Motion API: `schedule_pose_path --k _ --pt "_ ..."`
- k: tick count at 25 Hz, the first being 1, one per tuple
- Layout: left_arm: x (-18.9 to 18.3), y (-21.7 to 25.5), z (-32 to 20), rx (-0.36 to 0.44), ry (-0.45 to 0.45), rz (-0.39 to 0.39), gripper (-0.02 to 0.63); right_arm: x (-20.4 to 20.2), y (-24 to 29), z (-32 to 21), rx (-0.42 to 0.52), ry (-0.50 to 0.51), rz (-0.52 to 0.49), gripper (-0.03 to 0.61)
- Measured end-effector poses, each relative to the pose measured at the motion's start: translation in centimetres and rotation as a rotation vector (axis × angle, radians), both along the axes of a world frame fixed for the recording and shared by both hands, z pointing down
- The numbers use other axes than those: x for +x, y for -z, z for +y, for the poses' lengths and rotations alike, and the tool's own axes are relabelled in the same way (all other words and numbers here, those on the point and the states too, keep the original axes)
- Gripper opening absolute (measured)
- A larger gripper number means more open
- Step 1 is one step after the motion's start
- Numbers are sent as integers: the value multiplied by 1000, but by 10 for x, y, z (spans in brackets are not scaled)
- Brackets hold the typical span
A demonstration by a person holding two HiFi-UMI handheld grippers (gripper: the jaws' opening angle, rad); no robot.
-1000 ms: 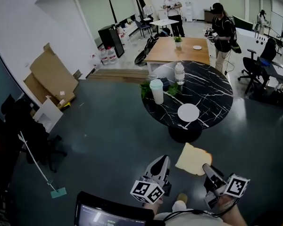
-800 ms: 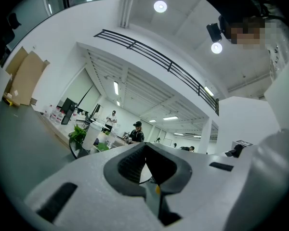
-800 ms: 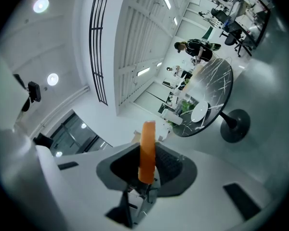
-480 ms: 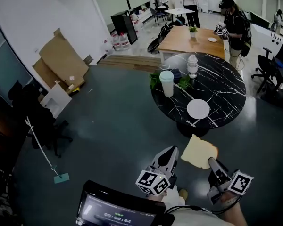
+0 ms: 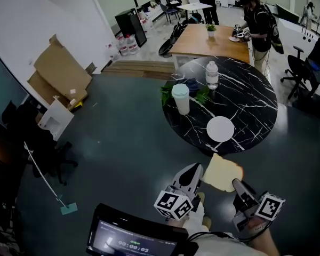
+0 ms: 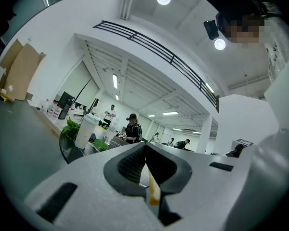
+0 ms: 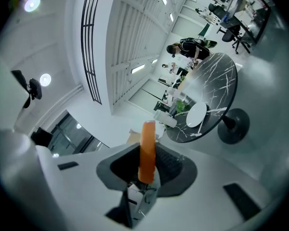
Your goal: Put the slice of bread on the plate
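Note:
The slice of bread [image 5: 222, 173] is pale with a tan crust and hangs over the dark floor, just short of the round black marble table [image 5: 245, 97]. My right gripper [image 5: 238, 184] is shut on its near right edge. In the right gripper view the orange crust [image 7: 147, 148] stands upright between the pads. The white plate [image 5: 220, 128] lies bare near the table's front edge and also shows in the right gripper view [image 7: 196, 114]. My left gripper [image 5: 196, 168] floats just left of the bread with its jaws together [image 6: 145, 165]; only a thin pale sliver shows in the slit.
On the table stand a lidded white cup [image 5: 181, 98], a water bottle [image 5: 212, 74] and some green leaves [image 5: 200, 96]. A wooden table [image 5: 208, 41] and a standing person [image 5: 256, 23] are behind it. Cardboard [image 5: 58, 73] leans at left; a mop [image 5: 42, 180] lies on the floor.
Both grippers and the bread have travelled forward together towards the marble table. The bread's far edge now sits close to the table's front rim, and the right grip is unchanged.

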State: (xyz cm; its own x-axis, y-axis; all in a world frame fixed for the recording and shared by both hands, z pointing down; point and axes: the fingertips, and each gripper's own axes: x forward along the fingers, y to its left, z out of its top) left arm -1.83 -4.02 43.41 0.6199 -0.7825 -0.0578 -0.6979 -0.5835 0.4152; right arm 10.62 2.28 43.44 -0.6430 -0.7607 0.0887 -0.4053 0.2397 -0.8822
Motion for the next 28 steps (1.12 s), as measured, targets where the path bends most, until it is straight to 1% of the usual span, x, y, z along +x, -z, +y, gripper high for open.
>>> schedule_pose_path --k 8,12,16,23,26,28 --pt "4 -13 -59 -32 -18 0 6 3 -9 -57 -26 -19 11 87" --pt "9 -18 -88 -52 -39 0 6 16 -15 -86 -49 -64 35 87" --pt "11 -18 -119 -35 -51 -17 6 22 -20 -117 -64 -105 17 87" --pt "16 -23 -165 -31 -108 -23 6 29 -30 -163 -74 -168 33 87" --pt "15 -32 -175 -56 -106 -21 6 33 -40 -176 -111 -191 16 87" --pt "14 -37 -179 -76 -100 -18 6 35 -50 -186 -144 -190 16 87"
